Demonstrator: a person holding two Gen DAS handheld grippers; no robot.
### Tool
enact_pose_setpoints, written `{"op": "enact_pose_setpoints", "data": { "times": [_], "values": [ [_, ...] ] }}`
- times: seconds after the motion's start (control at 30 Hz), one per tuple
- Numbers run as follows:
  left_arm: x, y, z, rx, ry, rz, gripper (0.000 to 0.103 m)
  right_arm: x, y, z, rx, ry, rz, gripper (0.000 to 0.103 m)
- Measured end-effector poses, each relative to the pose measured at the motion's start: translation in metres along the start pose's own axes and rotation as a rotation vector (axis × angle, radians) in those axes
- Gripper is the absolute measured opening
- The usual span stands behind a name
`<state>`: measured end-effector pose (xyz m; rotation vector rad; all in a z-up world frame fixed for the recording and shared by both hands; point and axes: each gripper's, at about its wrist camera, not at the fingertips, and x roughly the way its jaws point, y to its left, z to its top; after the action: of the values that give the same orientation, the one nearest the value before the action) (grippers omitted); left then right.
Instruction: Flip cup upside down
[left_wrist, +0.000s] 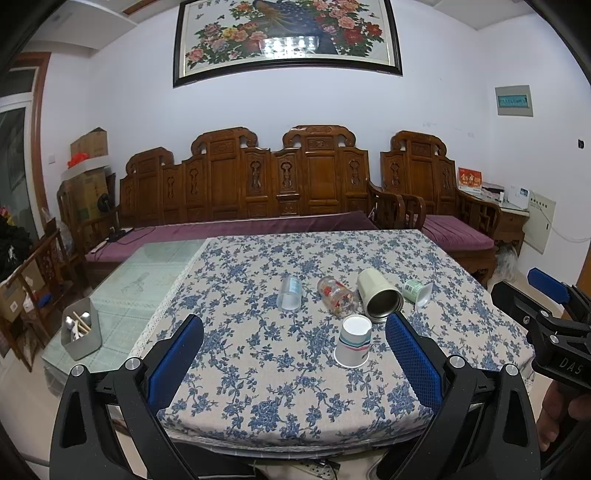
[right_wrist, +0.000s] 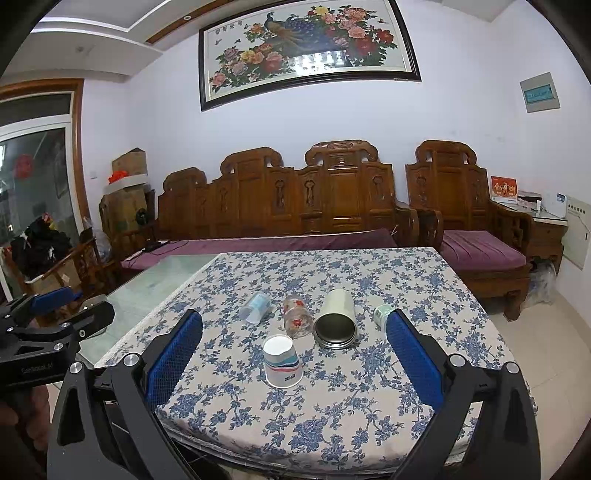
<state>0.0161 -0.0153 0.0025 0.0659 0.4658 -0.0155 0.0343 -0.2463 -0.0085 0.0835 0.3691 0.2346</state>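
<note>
Left gripper (left_wrist: 294, 334) hung above near table edge, blue pads spread wide, nothing between. Right gripper (right_wrist: 294, 330) likewise spread, empty. White paper cup with teal and red stripes (left_wrist: 353, 345) stood upside down on blue floral tablecloth (left_wrist: 258, 387), well short of both tools. Behind it, lying on sides in row: clear plastic cup (left_wrist: 289, 293), glass with red flowers (left_wrist: 335, 295), cream steel tumbler (left_wrist: 379, 295), small green-and-white cup (left_wrist: 418, 290).

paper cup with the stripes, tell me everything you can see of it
The paper cup is white with teal, red and grey bands and small dark print near its rim. It stands upside down, rim flat on the floral tablecloth, white base up. Nothing else touches it; it stands alone in front of the four cups lying on their sides.
</note>
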Motion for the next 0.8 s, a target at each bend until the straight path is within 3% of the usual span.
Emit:
{"op": "enact_pose_setpoints", "data": {
  "times": [0.8],
  "values": [
    [-0.0031,-0.0066,0.0001,-0.011,-0.012,-0.006,0.095,0.0012,0.001,-0.0009,0.001,-0.001,0.005,0.1]
  ]
}}
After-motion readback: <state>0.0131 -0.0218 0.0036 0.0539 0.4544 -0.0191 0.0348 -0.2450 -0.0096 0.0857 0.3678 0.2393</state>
